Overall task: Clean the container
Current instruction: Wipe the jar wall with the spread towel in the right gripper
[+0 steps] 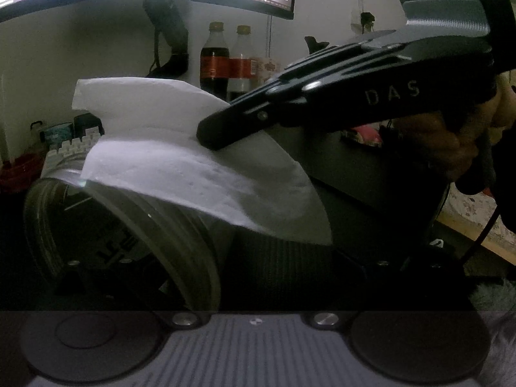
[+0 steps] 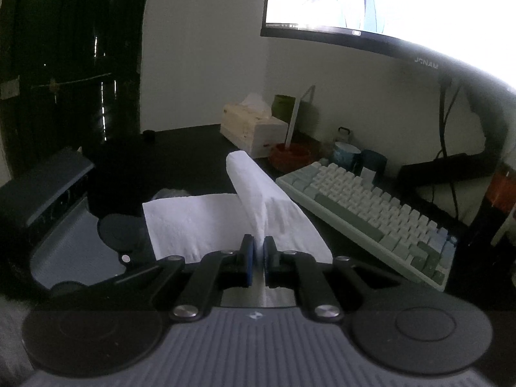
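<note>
Right wrist: right tool (image 2: 257, 251) pinching soft white tissue (image 2: 258, 193); clear ribbed container (image 1: 129, 225).

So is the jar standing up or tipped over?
Tipped. In the left wrist view the clear jar lies sideways, its round mouth facing left, with the white tissue draped over its top.

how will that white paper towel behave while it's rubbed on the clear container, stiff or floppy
Probably floppy: the paper towel drapes and folds where the right gripper pinches it. Likely light, since its free end stands up unsupported. It may tear or bunch against the clear container rim.
</note>
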A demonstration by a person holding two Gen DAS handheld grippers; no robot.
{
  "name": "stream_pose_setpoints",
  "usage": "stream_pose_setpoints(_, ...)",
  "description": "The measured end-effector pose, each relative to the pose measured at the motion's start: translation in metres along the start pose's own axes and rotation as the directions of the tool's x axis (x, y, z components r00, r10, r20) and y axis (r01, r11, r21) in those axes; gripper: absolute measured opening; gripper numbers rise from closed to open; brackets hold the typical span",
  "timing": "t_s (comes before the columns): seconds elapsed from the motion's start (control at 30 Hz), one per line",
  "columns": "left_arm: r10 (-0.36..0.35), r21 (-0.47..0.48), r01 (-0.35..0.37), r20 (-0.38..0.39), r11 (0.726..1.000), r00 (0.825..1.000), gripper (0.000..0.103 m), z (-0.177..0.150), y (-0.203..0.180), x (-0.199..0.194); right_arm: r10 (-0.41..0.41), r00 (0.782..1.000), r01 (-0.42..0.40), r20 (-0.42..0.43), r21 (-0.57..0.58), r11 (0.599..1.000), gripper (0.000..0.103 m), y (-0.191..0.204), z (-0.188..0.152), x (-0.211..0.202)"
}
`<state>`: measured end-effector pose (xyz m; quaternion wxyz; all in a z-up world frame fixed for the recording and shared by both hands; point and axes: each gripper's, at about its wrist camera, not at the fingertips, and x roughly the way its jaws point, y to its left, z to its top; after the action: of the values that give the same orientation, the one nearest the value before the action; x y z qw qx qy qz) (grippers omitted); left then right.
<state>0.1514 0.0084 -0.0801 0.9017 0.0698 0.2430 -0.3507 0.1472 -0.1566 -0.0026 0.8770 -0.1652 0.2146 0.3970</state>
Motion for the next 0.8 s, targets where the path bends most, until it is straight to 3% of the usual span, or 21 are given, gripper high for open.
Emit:
stream_pose_setpoints(0.3, 0.014, -0.007, -0.014, 0.002, 1.000, 1.000, 0.102, -0.002, -0.009, -0.001, -0.031, 1.000, 0.031, -0.005, 0.001, 1.000, 0.008, -0.013, -0.014, -0.003)
stream_pose_setpoints(0.43, 0.022, -0.003, -0.022, 0.000, 1.000, 1.000, 0.102, -0.001, -0.011, -0.001, -0.082, 0.996, 0.078, -0.042, -0.085, 0.993, 0.008, -0.011, -0.027, 0.000)
stream_pose_setpoints(0.8, 0.022, 0.001, -0.022, -0.001, 1.000, 1.000, 0.103, 0.003, -0.008, 0.000, -0.086, 0.994, 0.078, -0.071, -0.107, 0.991, 0.008, -0.016, -0.048, 0.008)
